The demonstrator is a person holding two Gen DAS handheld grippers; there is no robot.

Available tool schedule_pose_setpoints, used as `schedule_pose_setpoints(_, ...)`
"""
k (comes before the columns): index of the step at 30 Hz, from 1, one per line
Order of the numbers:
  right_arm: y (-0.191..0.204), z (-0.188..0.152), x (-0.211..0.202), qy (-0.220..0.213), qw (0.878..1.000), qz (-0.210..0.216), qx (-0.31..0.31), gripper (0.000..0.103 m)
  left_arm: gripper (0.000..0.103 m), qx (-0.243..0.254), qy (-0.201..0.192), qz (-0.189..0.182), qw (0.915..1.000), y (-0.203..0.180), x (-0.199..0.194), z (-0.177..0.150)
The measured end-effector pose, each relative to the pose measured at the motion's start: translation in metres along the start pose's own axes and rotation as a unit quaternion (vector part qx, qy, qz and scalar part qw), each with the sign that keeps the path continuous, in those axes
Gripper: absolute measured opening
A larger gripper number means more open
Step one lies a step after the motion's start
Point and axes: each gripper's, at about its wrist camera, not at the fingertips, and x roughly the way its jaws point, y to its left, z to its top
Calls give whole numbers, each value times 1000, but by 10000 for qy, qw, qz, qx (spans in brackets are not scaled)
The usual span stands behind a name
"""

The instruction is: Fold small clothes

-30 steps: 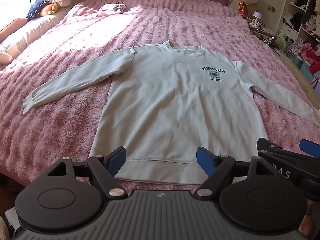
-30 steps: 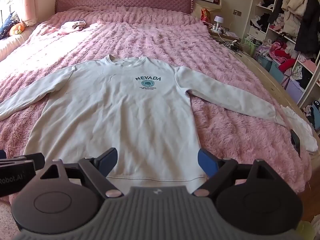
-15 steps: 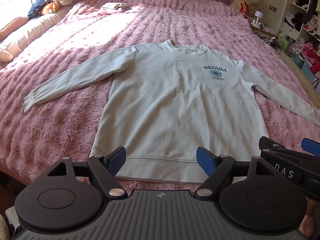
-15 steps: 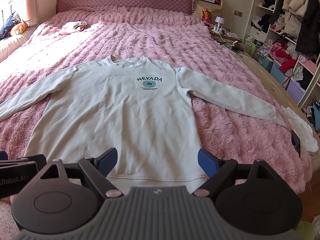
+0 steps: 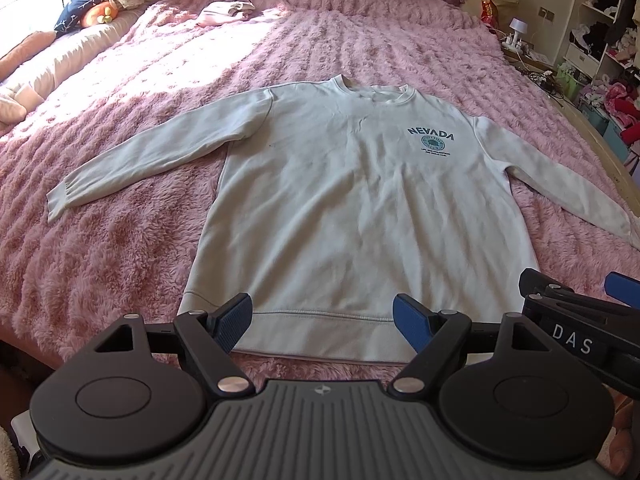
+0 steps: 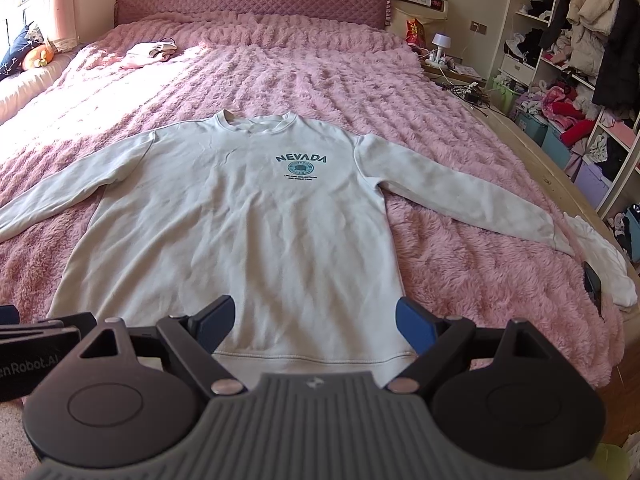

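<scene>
sweatshirt (image 5: 360, 216): lying flat — soft white knit, ribbed hem
bedspread (image 5: 120, 264): pink, shaggy
left gripper (image 5: 322, 318): gaping wide, empty
right gripper (image 6: 316, 318): gaping wide, empty

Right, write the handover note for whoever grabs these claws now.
Left claw: open, empty, held near the sweatshirt's hem.
Right claw: open, empty, also near the hem, beside the left one.
Sweatshirt: flat, face up on the pink bed, both sleeves spread out, collar toward the headboard.
Done: garment laid out; no fold made yet.
Left: fold in the sleeves, fold the body, probably starting from a sleeve or the hem.
Small pink garment lies near the headboard, white cloth at the bed's right edge.
</scene>
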Motion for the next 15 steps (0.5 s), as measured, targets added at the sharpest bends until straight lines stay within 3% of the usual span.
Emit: schedule_pose_setpoints(15,5,3,-4,-18,10000,22,-29,83,94,0,66,37,10000,-1,0,2)
